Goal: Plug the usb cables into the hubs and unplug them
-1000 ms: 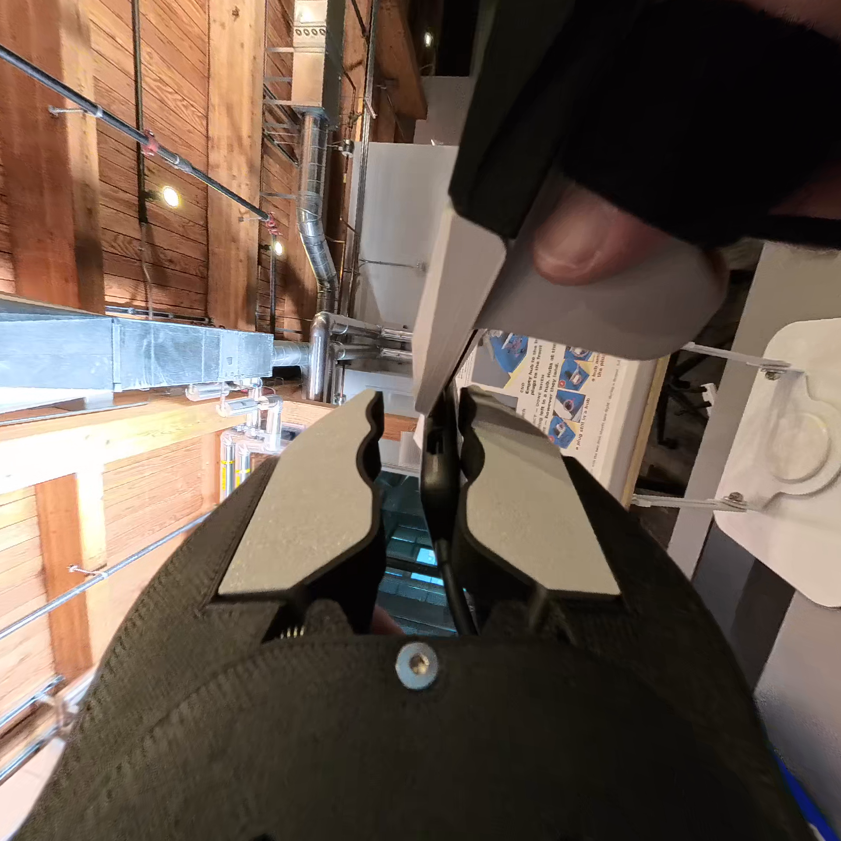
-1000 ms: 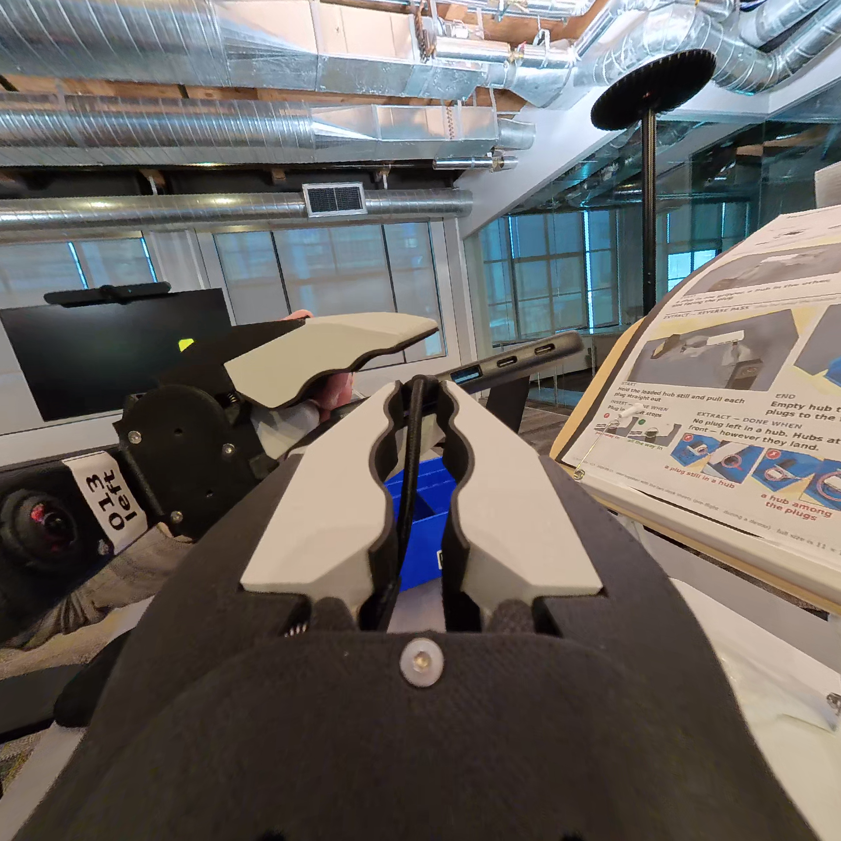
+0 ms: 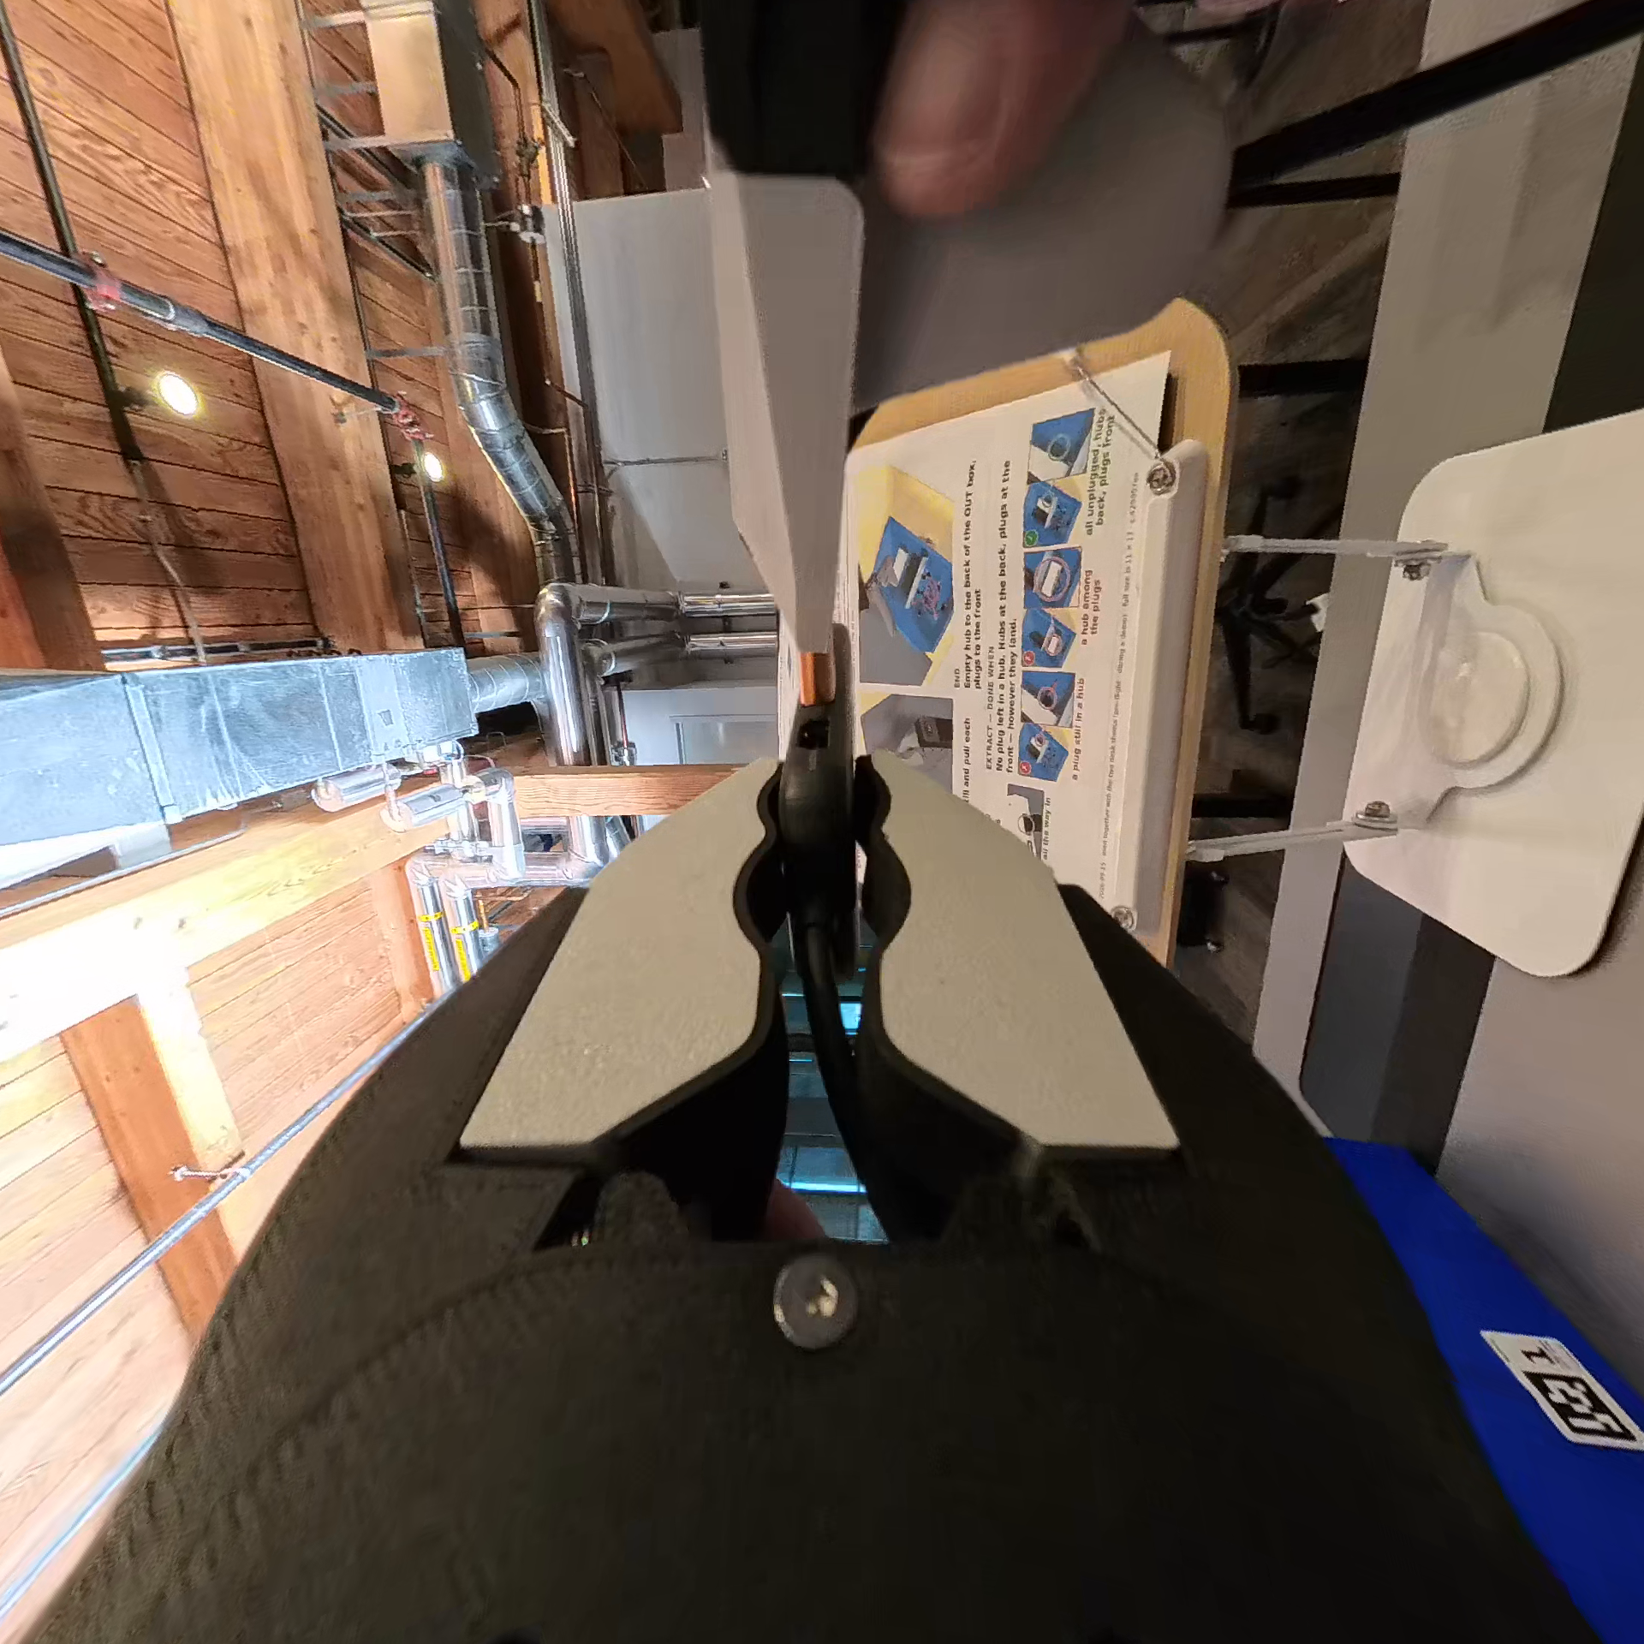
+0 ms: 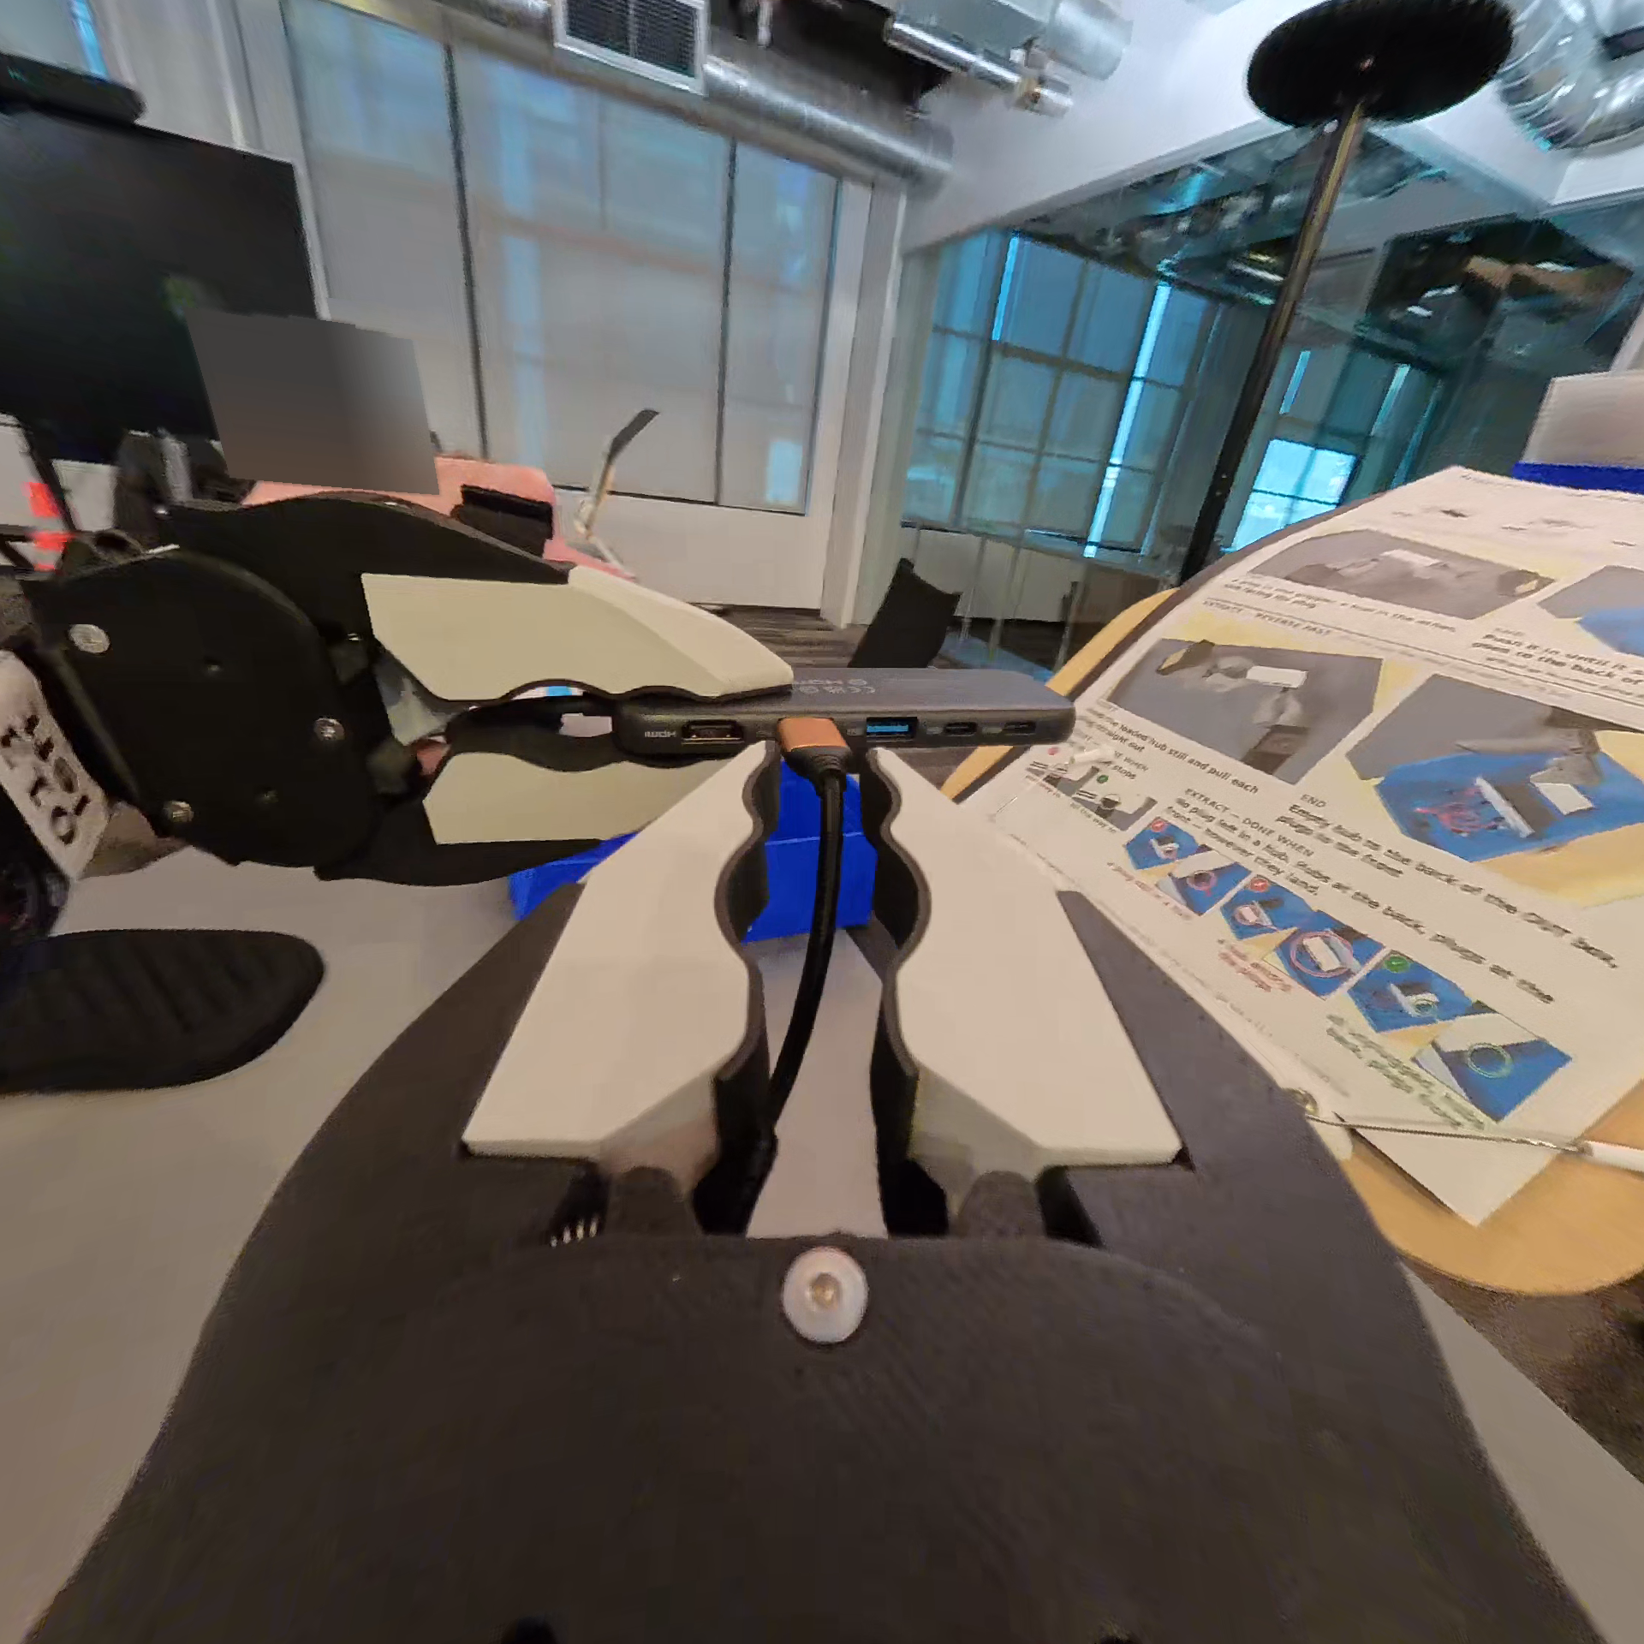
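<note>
My left gripper [image 3: 814, 778] is shut on one end of a slim dark grey hub [image 4: 970, 707] and holds it level above the table. The hub shows edge-on in the left wrist view [image 3: 811, 801], with its black lead running back between my fingers. My right gripper [image 4: 818, 756] is shut on a USB plug with a copper shell [image 4: 808, 735]. The shell butts against the hub's port side, beside a blue port. The plug's black cable [image 4: 814, 934] runs back between my right fingers. The plug also shows in the left wrist view [image 3: 814, 678].
A printed instruction sheet on a wooden board [image 4: 1334, 845] leans at the right. A blue bin [image 4: 805, 867] stands on the grey table [image 4: 222, 1201] behind the grippers. A black lamp pole [image 4: 1272, 311] rises beyond. A hand [image 3: 961, 107] holds the right gripper. Left and right tips are no more than a few centimetres apart.
The hub and my right gripper have come together. The hub was farther off and tilted; now it is level at my right fingertips with the copper plug against its port side.
</note>
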{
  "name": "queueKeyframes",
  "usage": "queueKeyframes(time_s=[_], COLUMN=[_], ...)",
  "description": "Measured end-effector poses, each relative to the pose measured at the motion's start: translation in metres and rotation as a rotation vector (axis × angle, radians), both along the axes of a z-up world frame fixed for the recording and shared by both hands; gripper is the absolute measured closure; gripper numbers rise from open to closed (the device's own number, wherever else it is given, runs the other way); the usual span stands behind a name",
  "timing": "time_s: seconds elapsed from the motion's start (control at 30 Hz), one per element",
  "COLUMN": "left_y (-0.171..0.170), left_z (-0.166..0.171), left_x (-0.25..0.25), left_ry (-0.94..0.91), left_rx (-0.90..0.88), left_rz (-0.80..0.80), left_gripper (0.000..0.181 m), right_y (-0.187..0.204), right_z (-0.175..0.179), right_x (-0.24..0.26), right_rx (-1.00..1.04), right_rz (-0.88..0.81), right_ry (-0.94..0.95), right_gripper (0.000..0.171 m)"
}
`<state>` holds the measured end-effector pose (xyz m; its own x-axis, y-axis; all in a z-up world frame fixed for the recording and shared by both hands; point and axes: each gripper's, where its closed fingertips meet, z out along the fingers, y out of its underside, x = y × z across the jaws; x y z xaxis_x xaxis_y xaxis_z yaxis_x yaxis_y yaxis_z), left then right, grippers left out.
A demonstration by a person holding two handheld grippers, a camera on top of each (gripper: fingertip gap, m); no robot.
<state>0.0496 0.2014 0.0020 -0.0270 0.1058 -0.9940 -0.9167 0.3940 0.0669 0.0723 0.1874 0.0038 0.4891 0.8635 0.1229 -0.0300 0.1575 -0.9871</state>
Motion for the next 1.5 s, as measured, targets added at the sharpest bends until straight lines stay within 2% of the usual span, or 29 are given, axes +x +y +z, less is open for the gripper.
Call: queueKeyframes(time_s=[0.17, 0.37, 0.8, 1.03, 1.17, 1.5], left_y=[-0.006, -0.003, 0.008, 0.011, 0.013, 0.024], left_z=[-0.009, -0.023, -0.062, -0.067, -0.069, -0.079], left_x=[0.003, -0.006, -0.042, -0.044, -0.047, -0.057], left_ry=[0.045, 0.032, -0.178, -0.185, -0.165, -0.217], left_rx=[-0.009, 0.013, -0.020, -0.006, 0.005, -0.080], left_rz=[0.019, 0.028, 0.003, -0.070, -0.040, 0.006], left_gripper=[0.168, 0.168, 0.168, 0.169, 0.168, 0.168], right_y=[-0.004, 0.001, 0.009, 0.011, 0.013, 0.019], right_z=[-0.009, -0.025, -0.059, -0.063, -0.066, -0.072], right_x=[-0.006, -0.016, -0.051, -0.055, -0.057, -0.064], right_rx=[-0.037, -0.062, -0.059, -0.059, -0.064, 0.061], right_rz=[0.088, 0.096, 0.042, 0.032, 0.022, -0.228], right_ry=[-0.001, -0.031, -0.115, -0.110, -0.108, -0.295], right_gripper=[0.154, 0.158, 0.158, 0.158, 0.159, 0.159])
